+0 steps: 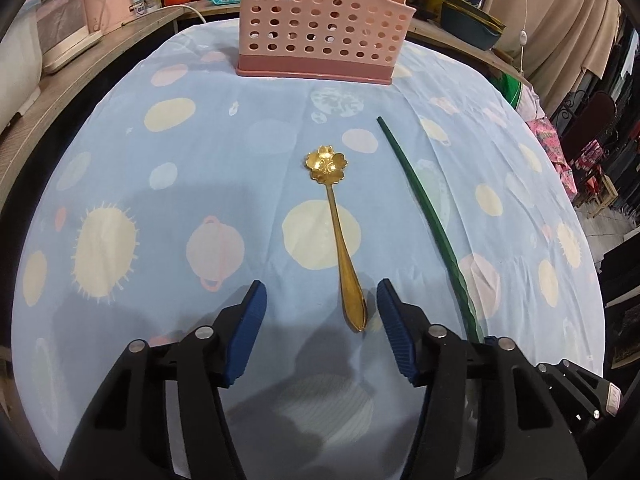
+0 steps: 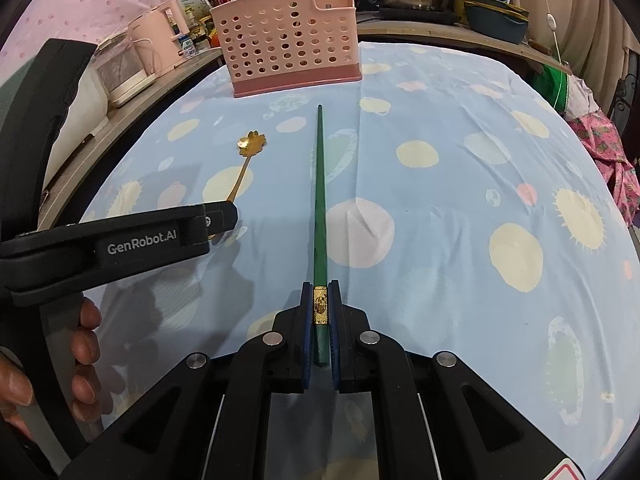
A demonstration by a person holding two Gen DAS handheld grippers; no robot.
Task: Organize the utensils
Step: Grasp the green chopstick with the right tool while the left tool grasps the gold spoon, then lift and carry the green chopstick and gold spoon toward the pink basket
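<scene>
Over on the left, the left gripper [image 1: 320, 300] hangs low above the table [image 1: 160, 160], draped in a pale blue cloth with cream and pink circles. Its two blue-padded jaws stand apart, nothing pinched between them. One gold metal spoon with a flower-shaped bowl [image 1: 334, 220] lies flat on the cloth, the tip of its handle sitting in the gap between those jaws, the bowl pointing away toward the far edge. In the right wrist view a person's hand [image 2: 86, 344] wraps the left gripper's grey handle.

Next along, one long dark green chopstick with a gold band near its thick end [image 2: 320, 200]. The right gripper [image 2: 320, 292] is clamped on it, pads pressed against that gold band, thin tip reaching out toward the back of the table.

At the far edge stands one pink perforated plastic utensil holder [image 1: 316, 20], upright on its darker pink base, well apart from both utensils.
</scene>
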